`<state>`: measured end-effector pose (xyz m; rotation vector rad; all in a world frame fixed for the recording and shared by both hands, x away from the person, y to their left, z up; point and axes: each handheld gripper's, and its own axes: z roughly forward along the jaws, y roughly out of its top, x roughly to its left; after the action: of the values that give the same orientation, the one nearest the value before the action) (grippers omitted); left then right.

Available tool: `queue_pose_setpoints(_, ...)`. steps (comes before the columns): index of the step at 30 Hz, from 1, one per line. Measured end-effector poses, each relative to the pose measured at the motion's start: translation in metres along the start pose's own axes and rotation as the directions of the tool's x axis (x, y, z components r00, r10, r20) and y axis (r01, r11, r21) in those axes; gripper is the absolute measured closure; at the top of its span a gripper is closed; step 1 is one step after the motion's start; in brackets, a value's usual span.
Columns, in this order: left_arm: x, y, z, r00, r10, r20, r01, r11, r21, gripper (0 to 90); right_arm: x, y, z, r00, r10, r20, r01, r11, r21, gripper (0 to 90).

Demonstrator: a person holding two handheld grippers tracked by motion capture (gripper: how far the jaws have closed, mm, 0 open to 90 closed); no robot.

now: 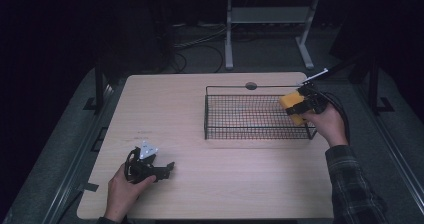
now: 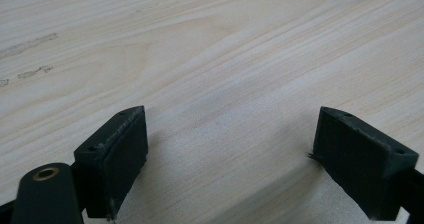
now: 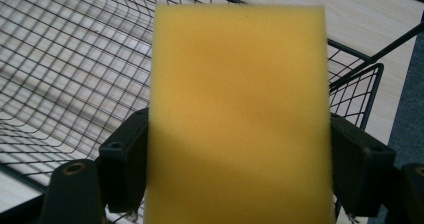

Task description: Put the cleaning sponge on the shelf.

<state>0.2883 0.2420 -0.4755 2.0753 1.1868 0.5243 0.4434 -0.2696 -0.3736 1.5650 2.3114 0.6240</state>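
Left side first: your left gripper (image 1: 167, 168) lies low at the near-left part of the table (image 1: 210, 184), jaws spread wide with nothing but bare wood grain between them, and that looks deliberate, since parking it there keeps it well apart from the work and out of the other arm's path. Moving across, the wire basket (image 1: 210, 111) sits on the far right half of the table, its mesh floor bare as far as you can see, ready to receive something. Now to the right, where the action is: your right gripper (image 1: 298, 105) has the yellow sponge (image 3: 240, 114) pinched between its jaws, pads pressing in on the two long sides so the foam stands flat to the camera. You hold it up at the basket's right end, above the rim and over the mesh, which reads as lining up a drop inside. Foam is soft, so a side pinch like that keeps it from folding.
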Motion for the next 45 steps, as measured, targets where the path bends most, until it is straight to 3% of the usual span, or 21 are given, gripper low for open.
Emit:
queue_pose_setpoints(22, 0.0, 0.0, 0.0, 1.0, 0.001, 0.0, -0.001, 1.0, 0.001, 13.4, -0.005, -0.008, 0.034, 0.9996, 0.029, -0.005, -0.029, 0.998, 0.061, 22.4)
queue_pose_setpoints(35, 0.0, 0.0, 0.0, 1.0, 0.0, 0.0, 0.0, 1.0, 0.0, 13.4, -0.005, -0.01, 0.041, 0.9991, 0.042, -0.007, -0.042, 0.996, 0.083, 21.8)
queue_pose_setpoints(45, 0.0, 0.0, 0.0, 1.0, 0.001, -0.001, -0.001, 1.0, 0.0, 13.4, -0.006, -0.011, 0.034, 0.999, 0.044, -0.007, -0.044, 0.997, 0.058, 17.0)
